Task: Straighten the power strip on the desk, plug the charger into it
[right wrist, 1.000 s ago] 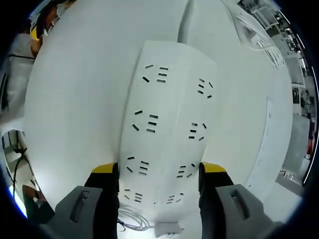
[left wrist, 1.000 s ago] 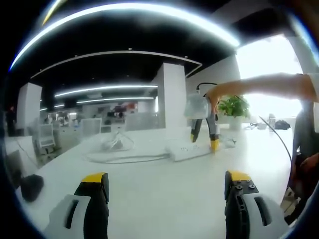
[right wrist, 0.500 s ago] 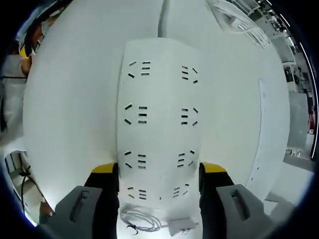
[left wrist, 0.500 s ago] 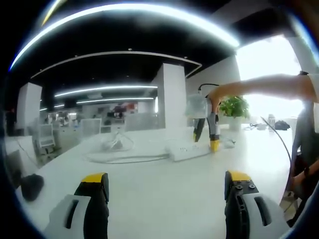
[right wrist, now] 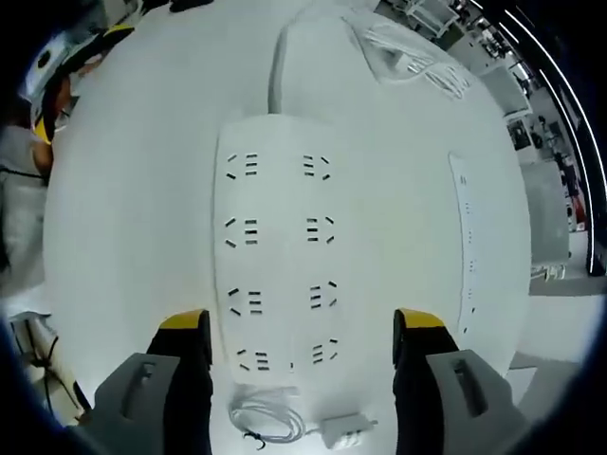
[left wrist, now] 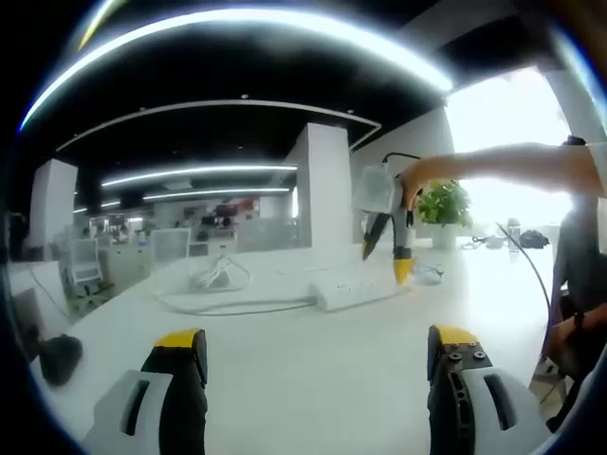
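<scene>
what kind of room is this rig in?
Likely an open-plan office: long ceiling light strips, rows of desks with monitors in the background, and a big white desk holding a power strip.

Right gripper view, looking down on the white desk (right wrist: 123, 237): the white power strip (right wrist: 280, 256) lies lengthwise from 6 toward 12 o'clock, showing two columns of four socket groups; its white cord (right wrist: 285, 52) leaves the far end toward 12 o'clock. The right gripper (right wrist: 302, 334) stands spread at 6 o'clock, its yellow-tipped jaws flanking the strip's near end with a gap on each side, clear of it; between them, just below the strip, lie a white charger (right wrist: 343, 431) and its coiled cable (right wrist: 266, 422). A bundle of white cable (right wrist: 408, 57) lies at 1 o'clock; the desk edge curves down the 3 o'clock side.
</scene>
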